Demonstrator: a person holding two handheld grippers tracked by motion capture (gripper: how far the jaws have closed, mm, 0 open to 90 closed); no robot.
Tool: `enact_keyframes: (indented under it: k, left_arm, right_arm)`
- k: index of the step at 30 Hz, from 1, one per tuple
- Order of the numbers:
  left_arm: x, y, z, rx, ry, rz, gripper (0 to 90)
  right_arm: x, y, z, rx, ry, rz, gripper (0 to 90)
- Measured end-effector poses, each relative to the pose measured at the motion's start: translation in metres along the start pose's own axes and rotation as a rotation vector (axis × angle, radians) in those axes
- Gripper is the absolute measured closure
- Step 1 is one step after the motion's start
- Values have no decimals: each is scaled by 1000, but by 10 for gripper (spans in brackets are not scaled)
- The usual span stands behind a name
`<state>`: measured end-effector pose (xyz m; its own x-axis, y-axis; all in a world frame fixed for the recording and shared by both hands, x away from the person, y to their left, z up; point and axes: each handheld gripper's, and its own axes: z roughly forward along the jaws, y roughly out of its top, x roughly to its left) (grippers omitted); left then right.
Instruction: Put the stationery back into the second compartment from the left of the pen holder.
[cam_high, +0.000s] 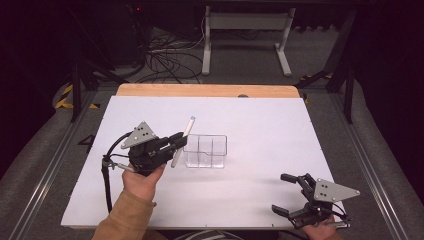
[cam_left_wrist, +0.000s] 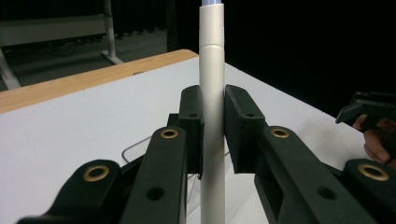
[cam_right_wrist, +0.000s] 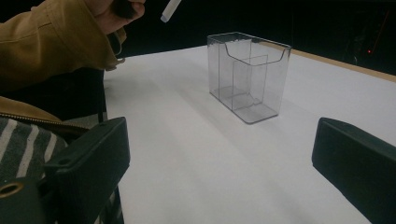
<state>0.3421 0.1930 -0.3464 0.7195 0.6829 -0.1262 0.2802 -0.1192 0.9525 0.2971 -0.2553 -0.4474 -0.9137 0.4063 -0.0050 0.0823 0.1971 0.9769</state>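
White sheeting covers the desk (cam_high: 260, 150). Raised above it, the left hand-held gripper (cam_high: 176, 142) points toward the far right, its jaws clamped on a pale marker (cam_high: 183, 141) that stands tilted just left of the clear divided organizer (cam_high: 206, 151). Well apart, the right hand-held gripper (cam_high: 285, 194) rests near the front edge, jaws spread wide around nothing.

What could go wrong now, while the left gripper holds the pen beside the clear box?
1. The left gripper grips the slim silver-white pen near its middle, so it might pivot or slip.
2. The light, clear plastic compartment box has narrow sections; a tilted pen may catch a wall and tip it.
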Motion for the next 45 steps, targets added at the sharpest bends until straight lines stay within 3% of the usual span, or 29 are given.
enact_keyframes:
  k: [2,7,13,17,26,38,45]
  left_arm:
    - [-1,3,4,-7,-5,-5,785]
    - [-1,12,17,-12,-5,25,785]
    - [1,17,34,-30,-46,6,784]
    - [2,18,45,-26,-51,4,784]
    - [1,15,65,-41,-55,35,784]
    - [6,8,88,-43,-75,22,783]
    - [7,3,100,-42,-65,19,783]
  right_arm:
    - [0,0,0,0,0,-2,47]
    - [0,0,1,1,1,0,47]
    - [0,0,1,2,2,-1,47]
    - [0,-1,1,1,4,0,47]
    - [0,-1,1,3,6,-1,47]
    - [0,-1,1,3,10,-2,47]
    - [0,-1,1,4,11,-1,47]
